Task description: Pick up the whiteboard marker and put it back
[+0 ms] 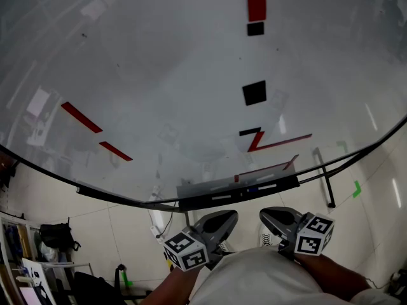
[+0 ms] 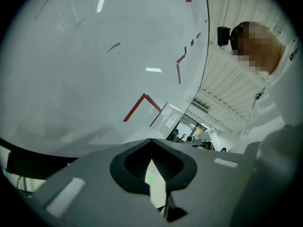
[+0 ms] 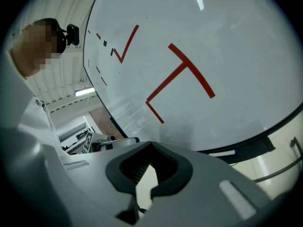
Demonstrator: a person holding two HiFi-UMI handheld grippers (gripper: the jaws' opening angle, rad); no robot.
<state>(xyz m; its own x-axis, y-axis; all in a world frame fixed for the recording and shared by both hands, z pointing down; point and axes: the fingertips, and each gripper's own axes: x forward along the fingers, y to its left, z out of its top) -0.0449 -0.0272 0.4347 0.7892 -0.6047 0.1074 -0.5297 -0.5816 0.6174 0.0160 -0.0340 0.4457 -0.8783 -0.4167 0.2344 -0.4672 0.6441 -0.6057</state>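
Both grippers are clenched on nothing: left gripper (image 1: 224, 220) and right gripper (image 1: 270, 216) hang low by the person's body. The whiteboard marker (image 1: 262, 187) lies lengthwise along the tray (image 1: 191, 202) under the whiteboard (image 1: 159, 75). It sits just ahead of the right gripper, which looks the nearer one.

Dark tray (image 1: 191, 196) is fixed along lower edge of whiteboard (image 1: 159, 75). Two pale sticks are laid lengthwise on it, end to end: whiteboard marker (image 1: 266, 187) with blue tip, second marker (image 1: 221, 197) beside it. Red tape strips (image 1: 81, 117) and black squares (image 1: 254, 93) are stuck on board face.
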